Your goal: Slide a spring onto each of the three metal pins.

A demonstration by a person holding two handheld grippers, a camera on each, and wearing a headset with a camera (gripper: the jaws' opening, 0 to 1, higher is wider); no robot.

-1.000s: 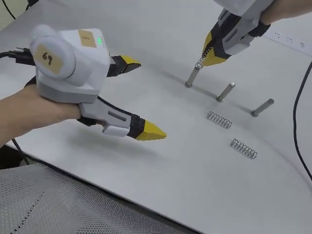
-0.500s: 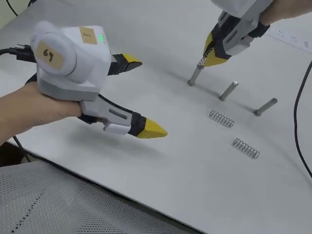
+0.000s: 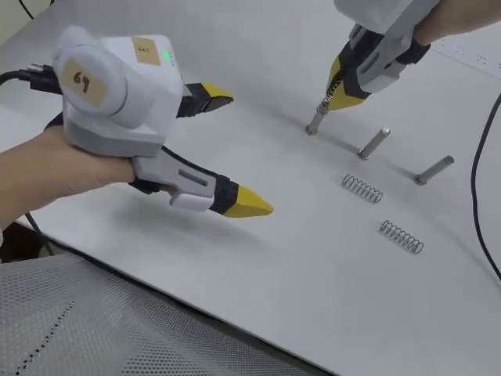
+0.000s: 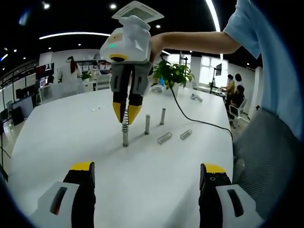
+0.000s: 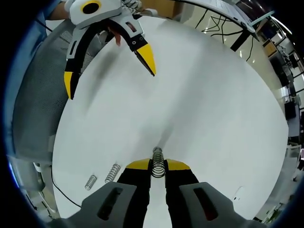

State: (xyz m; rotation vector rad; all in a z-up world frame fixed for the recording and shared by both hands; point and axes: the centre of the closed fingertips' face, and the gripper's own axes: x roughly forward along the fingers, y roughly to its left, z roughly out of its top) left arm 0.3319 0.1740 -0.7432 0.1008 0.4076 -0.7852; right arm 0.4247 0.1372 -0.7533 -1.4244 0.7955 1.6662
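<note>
left gripper (image 3: 235, 149): jaws spread wide, nothing between them; hovers over the left of the table (image 3: 297, 298), well apart from the pins.
right gripper (image 3: 342, 92): yellow tips pinched on the held spring (image 3: 328, 99), which stands upright between them.
held spring, place: directly over the left pin (image 3: 315, 124); its lower coils look to be at or just over the pin's tip. Cannot tell how far on.
step in hand: threading the first spring onto the left pin (judged).
doing it well: keep the spring's axis in line with the pin and bring it straight down. Grip lightly so the coils don't bow. Let go only once several coils are over the tip, so it drops along the pin. A sideways nudge would likely pop it off.
middle pin (image 3: 373, 143): bare, upright.
right pin (image 3: 434, 169): bare, upright.
left loose spring (image 3: 362, 188): lying flat, just beside the middle pin.
right loose spring (image 3: 401, 236): lying flat, nearer the person, apart from the pins.
count, pins: three.
count, springs: three; one held, two loose.
count, pins fully sprung: none yet, as judged.
count, grippers: two.
</note>
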